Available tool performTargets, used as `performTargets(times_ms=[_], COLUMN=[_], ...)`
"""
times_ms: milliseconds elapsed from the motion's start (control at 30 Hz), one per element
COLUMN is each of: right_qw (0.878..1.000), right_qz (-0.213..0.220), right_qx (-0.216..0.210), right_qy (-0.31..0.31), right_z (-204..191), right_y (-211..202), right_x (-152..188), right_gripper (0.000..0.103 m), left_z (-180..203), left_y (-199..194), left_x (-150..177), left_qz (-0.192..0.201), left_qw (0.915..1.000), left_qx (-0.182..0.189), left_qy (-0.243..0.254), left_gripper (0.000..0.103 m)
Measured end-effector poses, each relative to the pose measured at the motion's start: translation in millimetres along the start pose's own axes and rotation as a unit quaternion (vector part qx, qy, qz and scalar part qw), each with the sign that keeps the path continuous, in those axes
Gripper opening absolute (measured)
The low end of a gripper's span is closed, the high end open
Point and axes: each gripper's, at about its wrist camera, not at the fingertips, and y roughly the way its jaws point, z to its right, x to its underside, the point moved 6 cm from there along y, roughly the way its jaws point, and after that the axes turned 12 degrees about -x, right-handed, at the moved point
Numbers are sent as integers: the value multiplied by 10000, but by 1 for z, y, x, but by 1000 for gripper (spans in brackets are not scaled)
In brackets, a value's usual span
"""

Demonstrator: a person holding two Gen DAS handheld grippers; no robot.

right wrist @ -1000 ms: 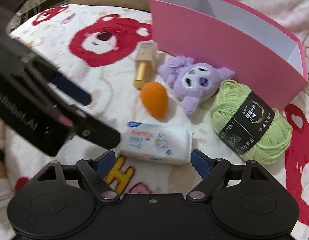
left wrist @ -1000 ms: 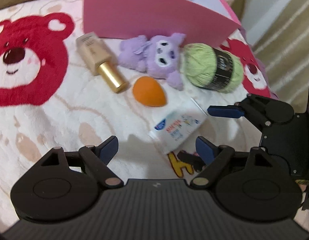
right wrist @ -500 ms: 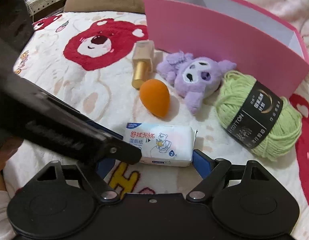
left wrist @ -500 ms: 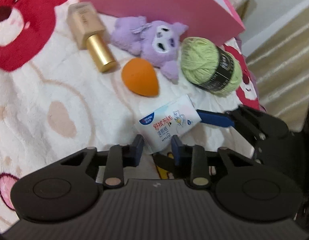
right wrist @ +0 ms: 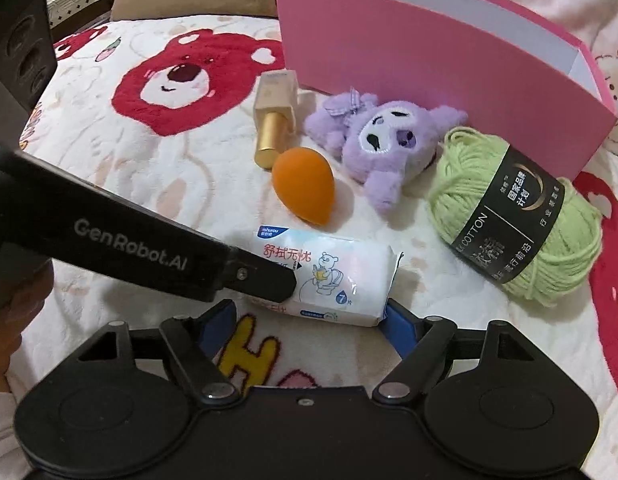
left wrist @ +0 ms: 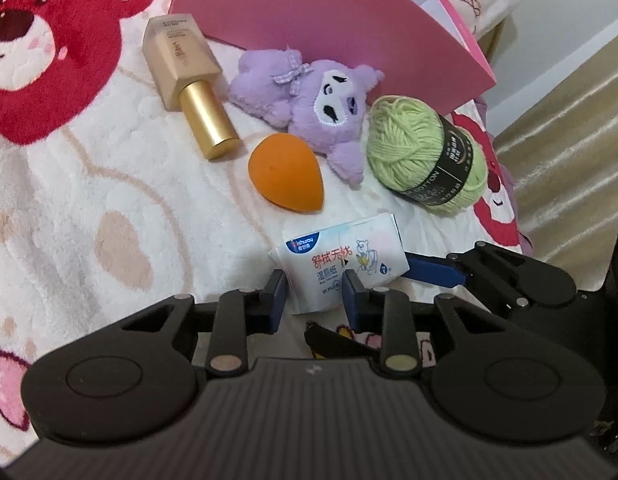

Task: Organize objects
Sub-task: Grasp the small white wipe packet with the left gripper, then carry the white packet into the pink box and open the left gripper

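Fleecy bear-print bedding (left wrist: 89, 200) is carrying everything, lined up before the pink box (right wrist: 429, 60), presumably their destination. Left gripper (left wrist: 313, 294) is pinching the wipes packet (left wrist: 341, 260) at its near end; in the right view its long axis is lying crosswise. Right gripper (right wrist: 309, 320), jaws apart, is straddling the packet.

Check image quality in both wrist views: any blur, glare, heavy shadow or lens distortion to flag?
Left wrist view: sharp and evenly lit, soft shadow under the orange sponge, fisheye bowing of the pink box. Right wrist view: the wipes pack and yarn label are readable; the left tongs cross the frame and hide one end of the pack; no glare.
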Motion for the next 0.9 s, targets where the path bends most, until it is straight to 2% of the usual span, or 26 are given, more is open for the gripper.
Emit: performTargets(times_ms=[133, 467, 533, 600, 667, 800, 900], right_qw=[9991, 9966, 9952, 9941, 9930, 9905, 9897], right_qz=[86, 603, 763, 903, 1010, 1235, 1310], right_qx=[-61, 206, 343, 401, 441, 571, 563], right_qy=[419, 524, 502, 444, 418, 212, 119], right_z=[-1, -26, -30, -34, -37, -40, -41], right_y=[-9, -45, -56, -65, -73, -90, -100], right_x=[-1, -8, -13, -20, -28, -54, -74], right_gripper=[83, 83, 83, 82, 82, 81, 80], left_z=[6, 21, 25, 28, 29, 35, 36], left_y=[-7, -59, -74, -86, -94, -114, -127], left_x=[5, -1, -4, -11, -23, -47, -70], left_qz=[-50, 104, 271, 377, 417, 650, 651], left_qw=[9999, 9973, 9962, 9956, 9970, 9955, 9958], left_qx=[7, 171, 208, 178, 207, 79, 19], left_qy=[165, 706, 807, 836, 626, 687, 637], left_gripper=[28, 28, 28, 28, 30, 30, 31])
